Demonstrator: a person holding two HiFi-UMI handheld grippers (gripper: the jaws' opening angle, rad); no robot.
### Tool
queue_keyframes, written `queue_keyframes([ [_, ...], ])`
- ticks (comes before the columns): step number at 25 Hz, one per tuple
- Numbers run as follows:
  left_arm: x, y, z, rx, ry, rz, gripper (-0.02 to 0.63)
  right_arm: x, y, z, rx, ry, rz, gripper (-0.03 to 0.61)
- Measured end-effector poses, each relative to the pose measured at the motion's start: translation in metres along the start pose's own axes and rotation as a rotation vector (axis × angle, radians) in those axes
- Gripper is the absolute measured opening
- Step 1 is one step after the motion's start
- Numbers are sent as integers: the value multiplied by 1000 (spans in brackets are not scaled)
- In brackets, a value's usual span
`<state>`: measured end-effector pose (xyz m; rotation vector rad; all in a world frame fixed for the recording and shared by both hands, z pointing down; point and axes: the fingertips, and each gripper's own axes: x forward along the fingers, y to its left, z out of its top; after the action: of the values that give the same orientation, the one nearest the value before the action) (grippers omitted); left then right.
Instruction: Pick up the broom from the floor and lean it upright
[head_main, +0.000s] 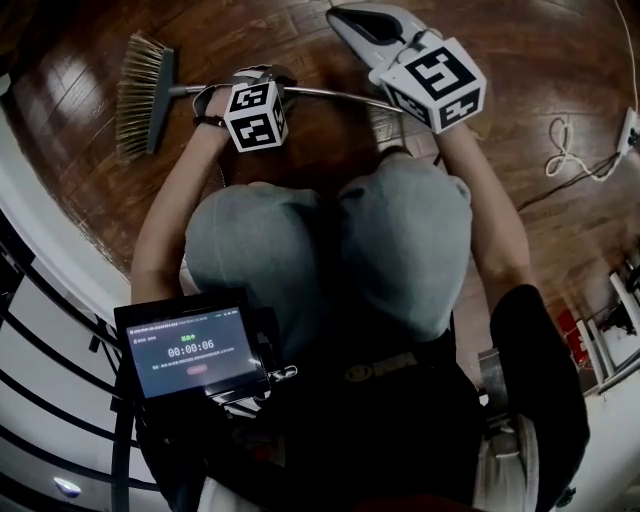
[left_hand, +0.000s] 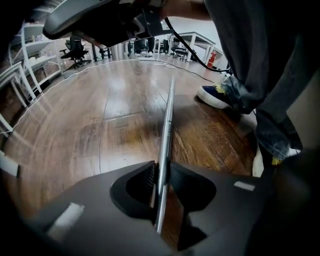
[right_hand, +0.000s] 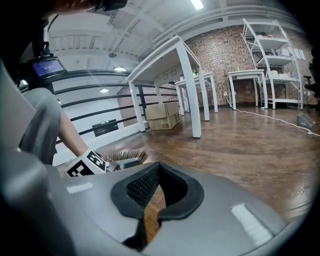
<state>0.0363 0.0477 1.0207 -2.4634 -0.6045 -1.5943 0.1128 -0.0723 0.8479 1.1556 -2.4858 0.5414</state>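
Observation:
The broom lies flat on the wooden floor, its bristle head (head_main: 143, 95) at the far left and its thin metal handle (head_main: 335, 95) running to the right. My left gripper (head_main: 260, 82) is down on the handle, close behind the bristle head. In the left gripper view the handle (left_hand: 167, 125) passes between the pads, and the left gripper (left_hand: 161, 172) is shut on it. My right gripper (head_main: 342, 14) hovers beyond the handle, further right, shut with nothing in it (right_hand: 159, 169). Its view shows the bristles (right_hand: 125, 154) low at the left.
The person crouches, grey-trousered knees (head_main: 330, 250) just short of the handle, a shoe (left_hand: 215, 95) beside it. A black railing (head_main: 40, 300) borders the left. A white cable (head_main: 565, 150) lies at the right. White tables (right_hand: 190, 90), a cardboard box (right_hand: 162, 116) and shelving (right_hand: 270, 55) stand further off.

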Motion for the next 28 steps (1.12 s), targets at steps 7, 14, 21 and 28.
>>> queue_keyframes([
  [7, -9, 14, 4, -19, -33, 26, 107, -1, 2, 21, -39, -37, -2, 3],
  [14, -67, 80, 5, -205, -210, 214, 103, -5, 8, 72, -100, -159, 24, 3],
  [21, -190, 146, -5, -433, -548, 576, 103, -25, 23, 135, -109, -334, 121, 92],
  [28, -291, 155, -11, -564, -846, 865, 101, -14, 12, 151, -96, -435, 136, 244],
])
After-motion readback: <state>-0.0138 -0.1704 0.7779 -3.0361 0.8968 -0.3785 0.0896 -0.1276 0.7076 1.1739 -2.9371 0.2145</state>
